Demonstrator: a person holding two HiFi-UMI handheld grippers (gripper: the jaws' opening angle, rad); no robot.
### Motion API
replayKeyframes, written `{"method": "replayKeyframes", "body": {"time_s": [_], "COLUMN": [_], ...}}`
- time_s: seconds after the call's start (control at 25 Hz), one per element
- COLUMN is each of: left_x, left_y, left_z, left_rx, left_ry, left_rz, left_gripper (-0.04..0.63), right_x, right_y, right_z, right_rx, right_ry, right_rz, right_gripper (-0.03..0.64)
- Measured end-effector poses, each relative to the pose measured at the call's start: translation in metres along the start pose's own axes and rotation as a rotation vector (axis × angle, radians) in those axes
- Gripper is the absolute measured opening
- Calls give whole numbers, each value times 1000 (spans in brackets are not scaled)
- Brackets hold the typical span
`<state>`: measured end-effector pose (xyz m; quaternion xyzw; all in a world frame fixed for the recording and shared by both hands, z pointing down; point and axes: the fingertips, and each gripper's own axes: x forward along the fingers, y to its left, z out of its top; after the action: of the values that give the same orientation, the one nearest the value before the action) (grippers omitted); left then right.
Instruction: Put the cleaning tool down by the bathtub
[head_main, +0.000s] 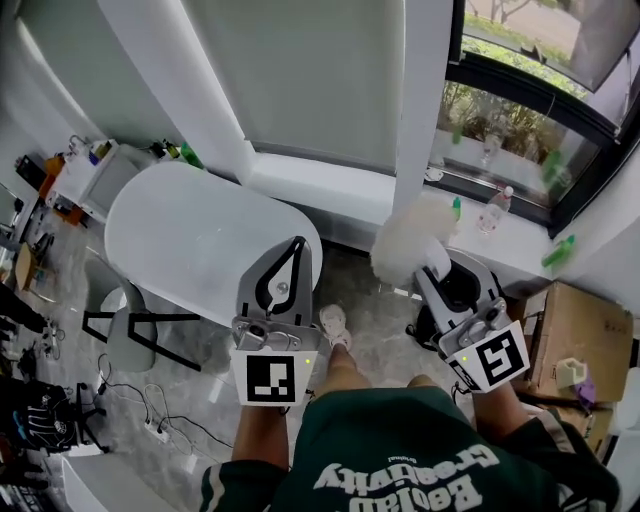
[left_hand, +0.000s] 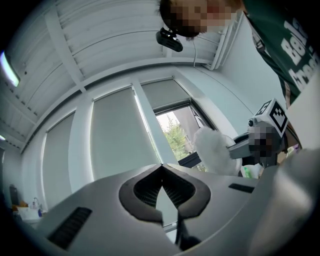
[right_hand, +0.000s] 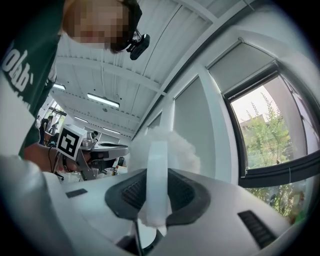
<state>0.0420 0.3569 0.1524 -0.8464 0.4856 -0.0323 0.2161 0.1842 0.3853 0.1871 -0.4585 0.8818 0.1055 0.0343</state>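
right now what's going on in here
A person stands beside the white bathtub with a gripper in each hand. The right gripper is shut on the flat white handle of a fluffy white duster, which is held in the air and not yet put down. The left gripper is shut and empty, near the tub's end.

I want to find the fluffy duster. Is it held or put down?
Held, not put down. The right gripper is shut on the duster by its white handle, fluffy head poking past the jaws.
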Motion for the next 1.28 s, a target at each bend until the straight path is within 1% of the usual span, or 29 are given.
{"method": "replayKeyframes", "body": {"time_s": [0.24,0.48,0.8,0.88,1.0,1.16,1.2,1.28], "left_x": [72,143,229,246,268,289,294,302], "left_y": [36,74,115,126,142,163,167,174], "left_z": [-29,-64,-114,-125,-137,-150,-155,-166], "left_rx": [-17,-79,-63,-66,-86,-72,-70,-100], "left_ry": [-5,3,34,51,46,34,34,34], "left_rz": [-44,-77,-127,-137,-145,-152,-164,-198], "left_gripper": [6,6,6,6,6,6,6,6], "right_x": [65,131,219,240,267,301,309,325], "right_y": [-40,-75,-114,-123,-134,-145,-147,-149], "right_z": [-15,-46,-79,-85,-92,-103,-108,-120], "right_rx": [9,46,65,74,81,89,92,106], "right_ry": [33,99,124,131,137,157,168,194], "right_rz": [-46,-75,-98,-105,-113,-127,-132,-140], "right_gripper": [94,94,94,94,94,94,94,94]}}
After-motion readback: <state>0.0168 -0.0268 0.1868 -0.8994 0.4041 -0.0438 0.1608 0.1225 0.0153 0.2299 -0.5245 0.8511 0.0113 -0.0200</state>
